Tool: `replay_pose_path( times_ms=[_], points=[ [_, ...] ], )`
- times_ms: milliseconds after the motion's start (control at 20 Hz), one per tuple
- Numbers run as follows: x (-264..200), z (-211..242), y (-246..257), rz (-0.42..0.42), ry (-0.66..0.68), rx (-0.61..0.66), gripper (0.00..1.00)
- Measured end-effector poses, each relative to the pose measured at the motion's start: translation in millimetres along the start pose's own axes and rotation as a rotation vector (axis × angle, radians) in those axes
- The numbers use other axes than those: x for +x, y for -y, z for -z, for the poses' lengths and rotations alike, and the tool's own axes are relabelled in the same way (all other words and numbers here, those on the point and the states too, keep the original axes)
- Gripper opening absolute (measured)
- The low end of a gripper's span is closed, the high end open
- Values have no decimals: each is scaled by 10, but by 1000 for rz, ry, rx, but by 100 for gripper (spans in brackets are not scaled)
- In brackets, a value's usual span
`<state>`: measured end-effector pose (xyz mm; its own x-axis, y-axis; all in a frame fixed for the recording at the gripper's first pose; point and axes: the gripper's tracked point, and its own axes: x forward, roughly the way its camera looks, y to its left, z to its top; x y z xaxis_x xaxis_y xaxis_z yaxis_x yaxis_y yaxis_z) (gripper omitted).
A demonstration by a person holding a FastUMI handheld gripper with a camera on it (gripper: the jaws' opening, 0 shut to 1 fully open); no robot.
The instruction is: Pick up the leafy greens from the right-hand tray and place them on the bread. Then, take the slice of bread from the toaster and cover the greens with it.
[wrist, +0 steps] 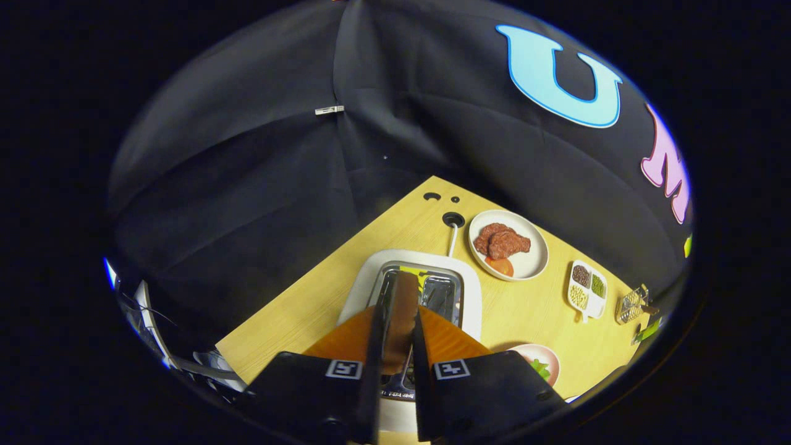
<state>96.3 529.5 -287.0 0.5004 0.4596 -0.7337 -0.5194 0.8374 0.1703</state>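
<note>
In the gripper view, I am holding the gripper pinched narrow on the bread slice, standing edge-on just above the toaster. The greens are lying, probably on their plate, off to the right.

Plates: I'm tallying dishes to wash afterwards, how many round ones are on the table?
2. One plate with meat sits beyond the toaster; a pink plate holding greens lies beside the gripper, partly hidden by it.
</note>
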Motion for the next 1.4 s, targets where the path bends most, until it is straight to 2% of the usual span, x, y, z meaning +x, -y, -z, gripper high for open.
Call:
replay_pose_path(
  times_ms=[200,600,850,1000,1150,1250,1400],
  points=[
    [-43,-26,-36,-34,10,54,15],
    [-758,-587,83,-105,179,141,14],
    [-1443,-770,611,-84,301,228,14],
    [-1725,-581,1112,-19,334,290,14],
    [-1842,-214,1601,82,324,310,14],
    [-1809,105,1847,148,298,310,14],
    [-1616,523,1998,179,270,390,14]
  ],
)
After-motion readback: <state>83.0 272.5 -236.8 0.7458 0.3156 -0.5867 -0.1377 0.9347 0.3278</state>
